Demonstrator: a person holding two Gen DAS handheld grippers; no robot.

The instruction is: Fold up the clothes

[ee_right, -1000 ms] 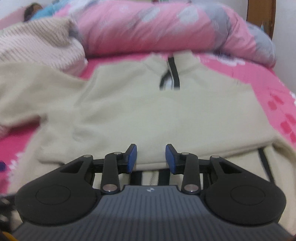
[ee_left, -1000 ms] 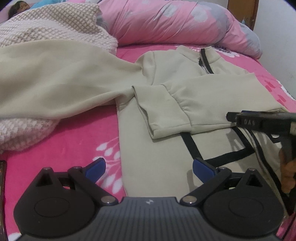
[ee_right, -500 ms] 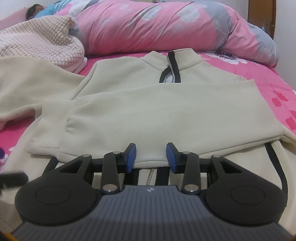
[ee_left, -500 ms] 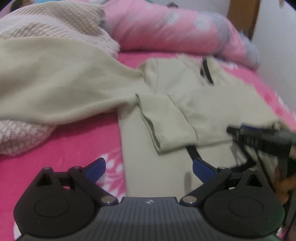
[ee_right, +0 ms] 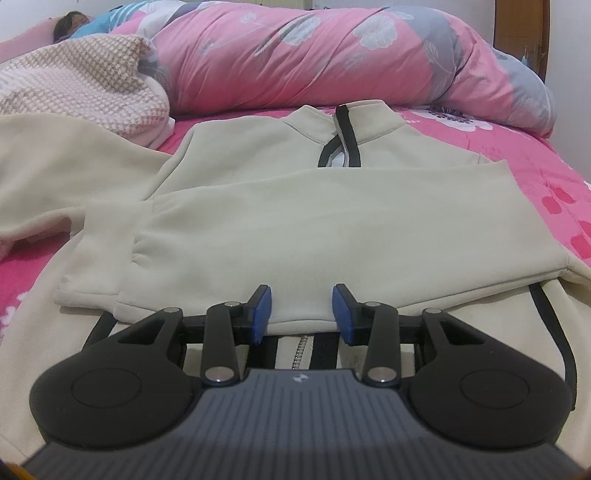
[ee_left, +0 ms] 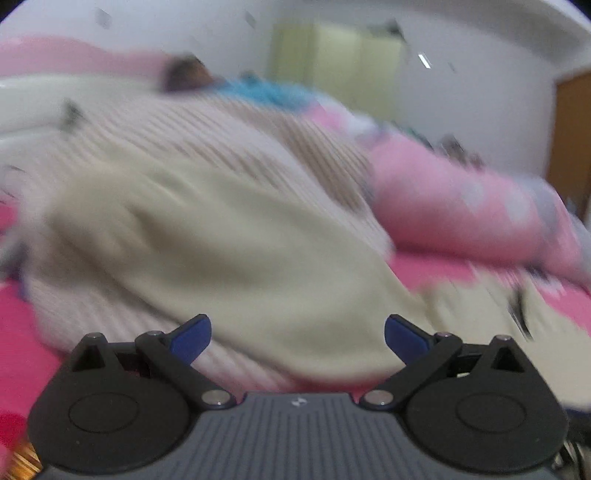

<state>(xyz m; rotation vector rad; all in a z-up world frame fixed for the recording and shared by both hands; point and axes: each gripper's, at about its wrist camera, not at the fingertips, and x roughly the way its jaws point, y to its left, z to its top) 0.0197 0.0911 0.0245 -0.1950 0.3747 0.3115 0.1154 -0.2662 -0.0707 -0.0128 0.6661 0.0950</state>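
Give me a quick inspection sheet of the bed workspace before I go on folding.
Surface: pink floral bedsheet, mostly covered.
Job's things: beige zip jacket lying flat, one sleeve folded across the chest, the other sleeve spread out to the side.
Clutter: checked blanket; pink duvet.
Grippers: right gripper open over the folded sleeve's edge; left gripper open, nothing between its fingers, view blurred.
Cables: nothing seen.
Surroundings: person lying at the bed's far end; white wall.

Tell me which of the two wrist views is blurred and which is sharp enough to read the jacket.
Left wrist view: smeared by motion, the cream sleeve and bedding streaked, only the hand-held gripper body crisp. Right wrist view: sharp, cream jacket and its zipper clear, edges bowed by the fisheye.
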